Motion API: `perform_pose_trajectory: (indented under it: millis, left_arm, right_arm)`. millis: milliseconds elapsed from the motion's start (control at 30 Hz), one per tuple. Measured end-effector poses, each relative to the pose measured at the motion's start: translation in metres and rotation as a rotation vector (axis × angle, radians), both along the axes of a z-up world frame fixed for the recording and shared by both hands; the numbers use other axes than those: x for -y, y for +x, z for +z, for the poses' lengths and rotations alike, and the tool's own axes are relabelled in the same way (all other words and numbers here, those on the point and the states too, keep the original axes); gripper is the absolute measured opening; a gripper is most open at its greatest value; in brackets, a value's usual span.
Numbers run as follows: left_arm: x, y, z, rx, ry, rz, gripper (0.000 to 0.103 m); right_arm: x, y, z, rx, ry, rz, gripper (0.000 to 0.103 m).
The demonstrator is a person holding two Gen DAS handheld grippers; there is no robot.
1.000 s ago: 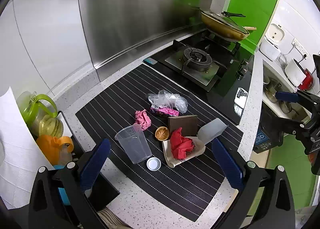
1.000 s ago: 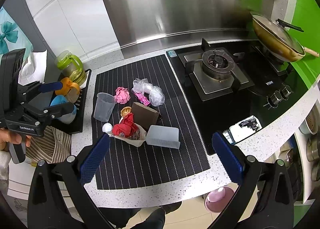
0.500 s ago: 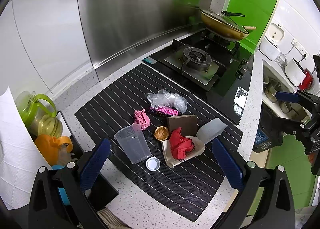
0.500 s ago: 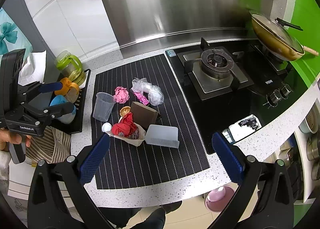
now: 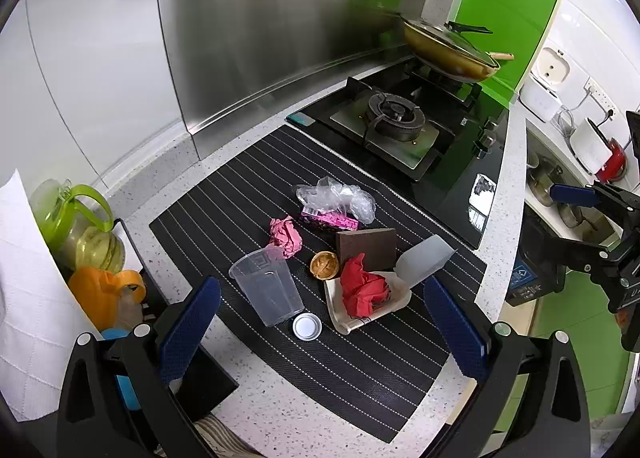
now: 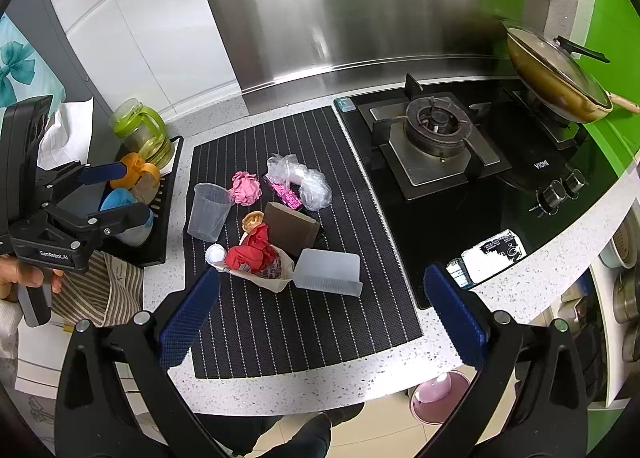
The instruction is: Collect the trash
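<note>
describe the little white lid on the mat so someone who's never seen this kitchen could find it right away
Start at the black striped mat on the counter left of the gas stove. At the mat's near-left edge a clear plastic cup lies tipped, and the white lid sits flat just past its base, beside the paper tray holding red crumpled paper. It is the only small, round, white disc in the pile.

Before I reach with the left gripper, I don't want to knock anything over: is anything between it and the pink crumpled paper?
Yes. The clear plastic cup stands upright directly before the pink crumpled paper, between it and the open left gripper.
</note>
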State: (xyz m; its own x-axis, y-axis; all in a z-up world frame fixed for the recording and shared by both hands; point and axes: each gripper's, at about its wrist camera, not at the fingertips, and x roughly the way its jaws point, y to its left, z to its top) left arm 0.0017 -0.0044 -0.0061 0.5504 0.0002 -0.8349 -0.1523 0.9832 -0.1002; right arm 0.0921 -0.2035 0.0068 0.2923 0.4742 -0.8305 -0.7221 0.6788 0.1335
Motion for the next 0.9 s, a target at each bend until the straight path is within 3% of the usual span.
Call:
perform_pose_trajectory:
  millis: [433, 900]
  left_arm:
    - [-0.005, 0.001, -0.006, -0.014, -0.005, 0.009, 0.098]
    - [-0.017, 0.009, -0.019, -0.055, -0.035, 0.031, 0.098]
  right_arm:
    - [-0.012, 0.009, -0.022, -0.029, -0.03, -0.009, 0.1]
    - [-0.054, 0.032, -0.111, -0.143, -0.182, -0.009, 0.1]
